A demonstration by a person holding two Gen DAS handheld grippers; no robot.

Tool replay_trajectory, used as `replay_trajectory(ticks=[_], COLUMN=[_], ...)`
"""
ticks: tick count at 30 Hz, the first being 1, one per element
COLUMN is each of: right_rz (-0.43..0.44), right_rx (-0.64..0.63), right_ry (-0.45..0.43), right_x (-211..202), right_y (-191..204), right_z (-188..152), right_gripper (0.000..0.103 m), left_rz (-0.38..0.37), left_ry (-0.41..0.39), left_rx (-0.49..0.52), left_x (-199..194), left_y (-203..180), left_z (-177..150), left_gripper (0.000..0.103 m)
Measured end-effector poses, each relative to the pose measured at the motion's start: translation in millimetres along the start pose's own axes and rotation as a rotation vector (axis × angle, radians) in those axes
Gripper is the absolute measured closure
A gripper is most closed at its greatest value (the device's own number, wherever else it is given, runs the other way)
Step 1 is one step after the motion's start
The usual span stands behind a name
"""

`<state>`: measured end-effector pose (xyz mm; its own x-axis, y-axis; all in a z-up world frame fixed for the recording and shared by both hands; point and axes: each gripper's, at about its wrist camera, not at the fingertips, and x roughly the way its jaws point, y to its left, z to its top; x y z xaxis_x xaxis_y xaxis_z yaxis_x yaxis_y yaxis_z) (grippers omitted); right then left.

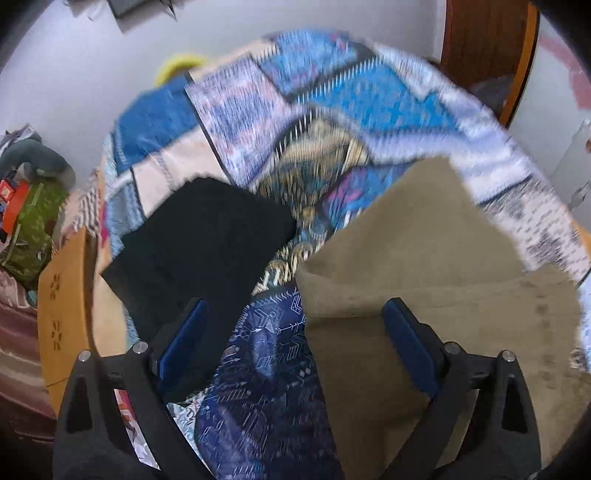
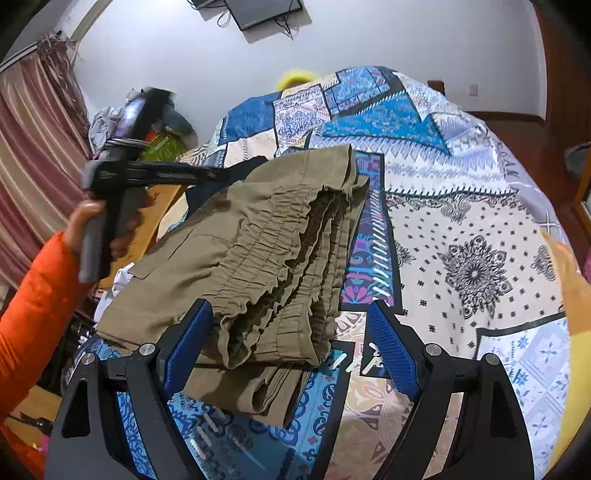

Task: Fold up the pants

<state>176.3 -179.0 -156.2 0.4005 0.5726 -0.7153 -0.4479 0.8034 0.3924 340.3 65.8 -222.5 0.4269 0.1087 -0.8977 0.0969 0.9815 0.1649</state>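
Folded khaki pants (image 2: 258,251) lie on the patterned bedspread (image 2: 461,229), their gathered elastic waistband facing me. My right gripper (image 2: 291,332) is open around the pants' near corner; its right pad (image 2: 391,343) stands clear of the cloth. In the blurred left wrist view the khaki pants (image 1: 424,277) lie to the right and a folded black garment (image 1: 192,251) to the left. My left gripper (image 1: 295,325) is open above the blue bedspread (image 1: 266,354) in the gap between them, with the pants' edge under its right finger (image 1: 406,339). A hand in an orange sleeve (image 2: 37,295) holds that tool.
A wooden bed frame (image 1: 62,314) runs along the left edge, with a pile of clothes (image 1: 29,206) beyond it. A striped curtain (image 2: 33,147) hangs at the left and a screen (image 2: 266,11) on the white wall. A yellow object (image 1: 181,66) sits past the bed's far end.
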Motion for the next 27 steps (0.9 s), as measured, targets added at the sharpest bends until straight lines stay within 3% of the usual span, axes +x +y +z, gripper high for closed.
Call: replay_trajectory(ticks=[3, 6, 13, 22, 27], right_rz=[0.000, -0.007, -0.040, -0.047, -0.023], right_rx=[0.011, 0.013, 0.006, -0.017, -0.030], right_ry=[0.004, 0.005, -0.021, -0.050, -0.039], right_x=[0.7, 1.4, -5.8, -28.6, -31.6], right_y=[-3.3, -3.9, -1.3, 6.8, 17.8], right_z=[0.8, 2.4, 3.9, -4.2, -12.7], right_gripper=[0.020, 0.020, 0.020, 0.020, 0.020], left_rz=[-0.005, 0.026, 0.062, 0.123, 0.080], left_ry=[0.056, 0.018, 0.044, 0.059, 0.061], left_rx=[0.015, 0.052, -0.015, -0.065, -0.055], left_x=[24.3, 25.8, 18.4, -26.6, -57.4], left_y=[-3.5, -9.0, 1.5, 26.4, 23.5], left_z=[-2.6, -11.7, -32.8, -97.1, -142.5], left_gripper=[0.000, 0.000, 0.000, 0.000, 0.000])
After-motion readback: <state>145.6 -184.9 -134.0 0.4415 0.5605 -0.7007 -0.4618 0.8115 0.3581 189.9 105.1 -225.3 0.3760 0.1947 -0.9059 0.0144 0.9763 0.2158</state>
